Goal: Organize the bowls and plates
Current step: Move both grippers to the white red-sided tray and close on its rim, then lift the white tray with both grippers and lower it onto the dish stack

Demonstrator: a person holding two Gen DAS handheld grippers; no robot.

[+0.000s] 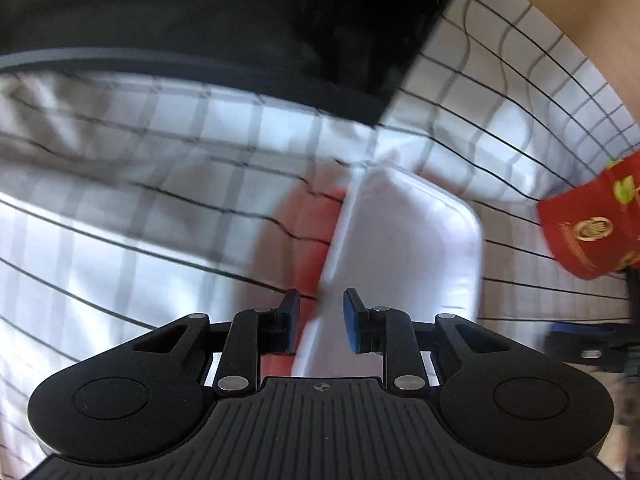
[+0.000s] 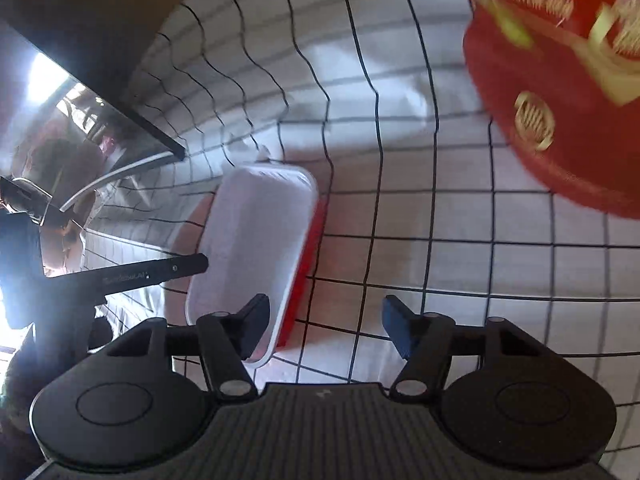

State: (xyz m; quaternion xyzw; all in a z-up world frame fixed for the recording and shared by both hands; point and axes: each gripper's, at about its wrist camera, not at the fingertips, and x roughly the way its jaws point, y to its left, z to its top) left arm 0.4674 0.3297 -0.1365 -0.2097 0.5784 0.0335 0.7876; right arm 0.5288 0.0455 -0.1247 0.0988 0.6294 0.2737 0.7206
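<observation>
Checked cloth [image 2: 460,216] is covering table. L gripper [image 1: 322,322] is pinching white tray [image 1: 408,248] by its rim, tilted over red dish [image 2: 304,264]. R gripper [image 2: 326,326] is hanging half open, empty. Tray's looking light, thin, bendy; rim's best hold.

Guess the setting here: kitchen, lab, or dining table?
Probably a dining table at home, though that's a guess: a white tablecloth with a black grid covers it, a white rectangular dish rests on something red, and a red printed bowl is alongside.

Red bowl [image 2: 560,92] smeared by blur, cut off at top and right edges. Red plate [image 1: 310,236] mostly hidden under white tray [image 1: 404,248].
</observation>
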